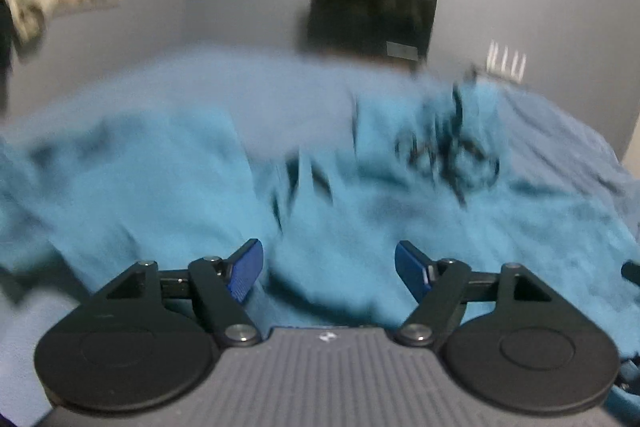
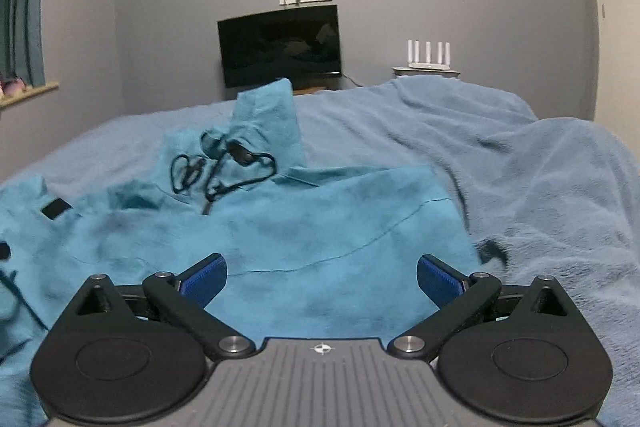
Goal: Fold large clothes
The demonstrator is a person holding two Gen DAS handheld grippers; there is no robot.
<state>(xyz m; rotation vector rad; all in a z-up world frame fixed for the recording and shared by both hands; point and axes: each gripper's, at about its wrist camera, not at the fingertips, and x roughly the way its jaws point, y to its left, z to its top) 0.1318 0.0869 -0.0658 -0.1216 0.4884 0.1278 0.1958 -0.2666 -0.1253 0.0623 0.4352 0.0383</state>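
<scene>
A large teal hooded garment (image 2: 312,227) lies spread on the bed, hood (image 2: 268,119) standing up at the far end, black drawstrings (image 2: 216,171) looped below it. In the blurred left wrist view the same garment (image 1: 160,195) fills the lower half, drawstrings (image 1: 448,151) at right. My left gripper (image 1: 329,267) is open and empty just above the cloth. My right gripper (image 2: 322,277) is open and empty over the garment's near part, close to its right folded edge (image 2: 452,211).
The bed is covered by a light blue fleece blanket (image 2: 500,155), bunched at the right. A dark monitor (image 2: 280,45) stands at the far wall, a white router (image 2: 428,57) to its right. A windowsill with curtain (image 2: 24,27) is at left.
</scene>
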